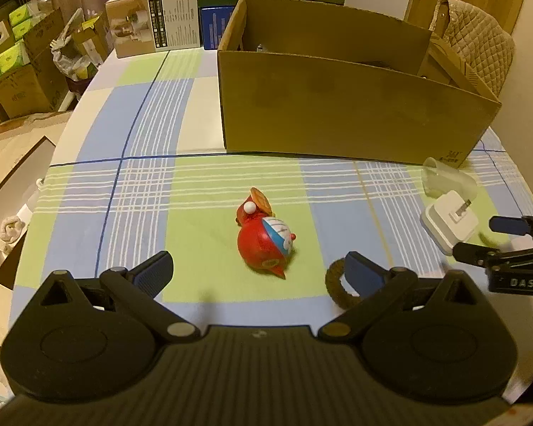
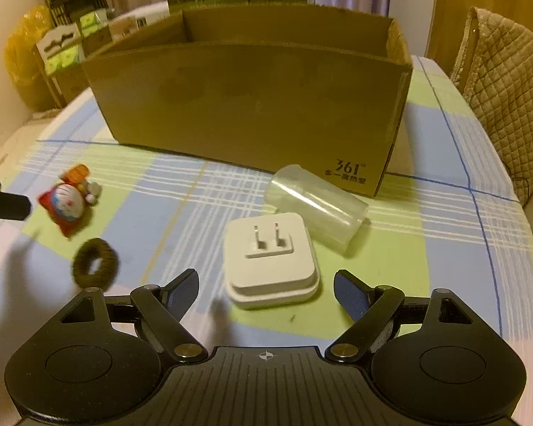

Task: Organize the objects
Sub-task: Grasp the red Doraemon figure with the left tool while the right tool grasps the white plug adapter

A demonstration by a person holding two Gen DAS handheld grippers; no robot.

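Nearest the right wrist camera, the right gripper (image 2: 265, 293) hangs with its jaws spread wide and nothing between the blue ribbed pads, which flank the near edge of a white plug adapter (image 2: 270, 261) without touching it. The adapter is a smooth, rounded square block lying flat on the table, its two metal prongs standing up; its sides run roughly square to the fingers.

Just behind it, touching or nearly so, a clear plastic cup (image 2: 316, 209) lies on its side, its long axis slanting from upper left to lower right, with the open mouth at the lower right.

The left gripper (image 1: 259, 273) is likewise released, its jaws wide and empty above the cloth, aimed at a toy figure (image 1: 264, 236). This glossy red figure with a blue-and-white face lies tipped over, its long axis running away from the camera and a little to the left, an orange disc at its far end.

A fuzzy brown hair tie (image 2: 95, 262), ring-shaped, lies flat close by the left gripper's right finger.

Beyond them all stands an open cardboard box (image 2: 245, 106), plain brown with dark print at one corner, its long side facing both cameras. The table (image 1: 209, 284) wears a checked cloth of green, blue and white. A quilted chair back (image 2: 508, 99) stands at the right.
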